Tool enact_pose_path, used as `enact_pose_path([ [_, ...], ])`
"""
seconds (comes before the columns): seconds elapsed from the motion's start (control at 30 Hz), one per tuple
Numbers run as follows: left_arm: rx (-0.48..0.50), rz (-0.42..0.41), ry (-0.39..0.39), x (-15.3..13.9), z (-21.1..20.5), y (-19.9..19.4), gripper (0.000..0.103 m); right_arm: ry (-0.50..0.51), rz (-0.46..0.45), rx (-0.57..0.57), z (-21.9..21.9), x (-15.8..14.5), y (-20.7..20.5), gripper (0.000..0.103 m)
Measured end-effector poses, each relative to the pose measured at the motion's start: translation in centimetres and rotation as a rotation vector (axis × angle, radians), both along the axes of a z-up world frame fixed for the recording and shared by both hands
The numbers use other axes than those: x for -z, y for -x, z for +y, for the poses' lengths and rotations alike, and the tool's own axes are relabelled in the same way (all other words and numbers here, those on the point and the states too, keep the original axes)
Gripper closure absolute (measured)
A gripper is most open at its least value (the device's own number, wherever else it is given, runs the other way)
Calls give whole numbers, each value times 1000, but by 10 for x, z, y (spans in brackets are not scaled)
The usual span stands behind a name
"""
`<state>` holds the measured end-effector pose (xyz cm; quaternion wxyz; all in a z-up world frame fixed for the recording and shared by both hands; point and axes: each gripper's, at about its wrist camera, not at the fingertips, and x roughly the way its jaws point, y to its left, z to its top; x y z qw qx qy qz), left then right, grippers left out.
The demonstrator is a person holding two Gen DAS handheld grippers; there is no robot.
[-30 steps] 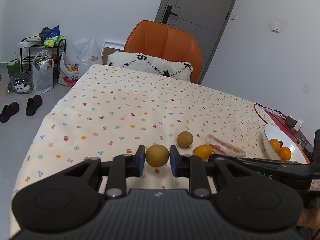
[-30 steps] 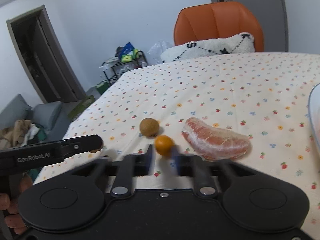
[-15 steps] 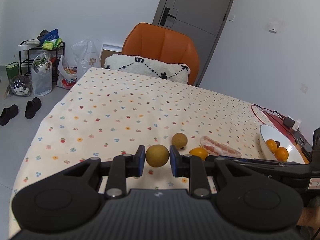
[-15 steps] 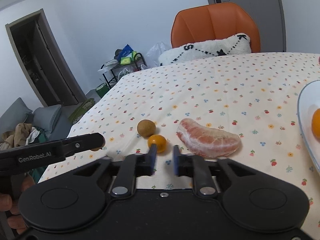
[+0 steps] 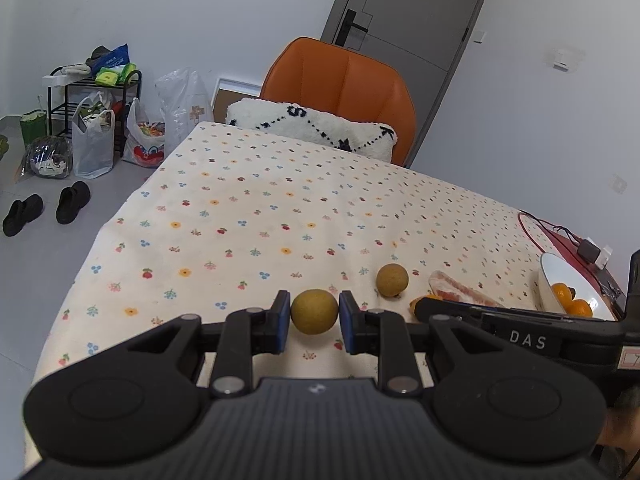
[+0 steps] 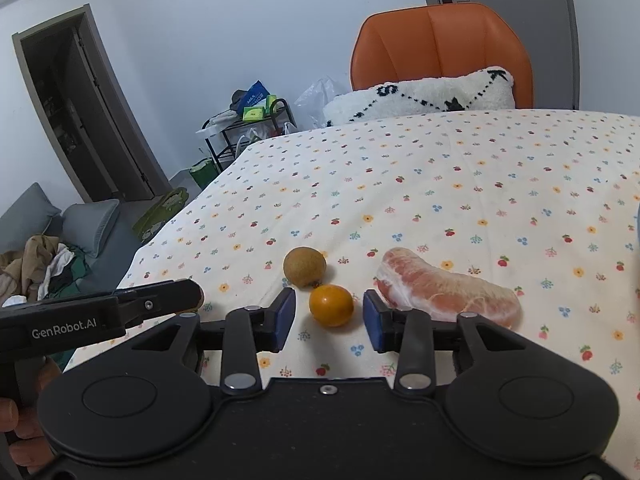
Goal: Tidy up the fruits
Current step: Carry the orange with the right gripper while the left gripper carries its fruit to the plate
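My left gripper (image 5: 313, 316) is shut on a round yellow-brown fruit (image 5: 314, 311) and holds it above the flowered tablecloth. A second brown fruit (image 5: 392, 279) lies on the cloth just beyond; it also shows in the right wrist view (image 6: 304, 267). My right gripper (image 6: 330, 318) is open, its blue pads on either side of a small orange (image 6: 331, 311) that rests on the cloth. A peeled pomelo segment (image 6: 448, 294) lies right of it. A white bowl (image 5: 560, 276) with oranges (image 5: 572, 300) stands at the right.
An orange chair (image 5: 344, 88) with a white cushion (image 5: 312, 126) stands at the table's far end. A red cable and adapter (image 5: 588, 246) lie by the bowl. Bags, a rack and shoes (image 5: 48, 204) are on the floor at left.
My right gripper has opened wider around the small orange and drawn closer to it. My left gripper still holds the yellow-brown fruit, lifted a little.
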<state>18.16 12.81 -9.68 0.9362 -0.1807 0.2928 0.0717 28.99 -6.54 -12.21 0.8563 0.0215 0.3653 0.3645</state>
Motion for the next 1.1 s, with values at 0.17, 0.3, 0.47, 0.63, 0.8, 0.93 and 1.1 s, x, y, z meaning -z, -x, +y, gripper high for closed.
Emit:
enact_pose_path([
  [0.17, 12, -5, -5, -2, -7, -2, 79, -18, 0, -9, -6, -3, 2, 81],
  [0.3, 34, -9, -13, -6, -21, -6, 79, -35, -10, 4, -17, -10, 5, 81],
  [0.47, 65, -17, -28, -13, -41, -12, 79, -56, -29, 27, -36, -21, 6, 81],
  [0.63, 96, -28, -40, -19, -60, -18, 79, -72, -42, 58, -55, -26, 5, 81],
  [0.8, 134, -35, -52, -24, -83, -26, 79, -82, -57, 89, -78, -31, 4, 81],
  [0.93, 165, -37, -63, -27, -102, -32, 79, -93, -63, 117, -97, -32, 2, 81],
  [1.1, 195, -34, -77, -28, -124, -40, 79, -111, -66, 157, -123, -32, 0, 81],
])
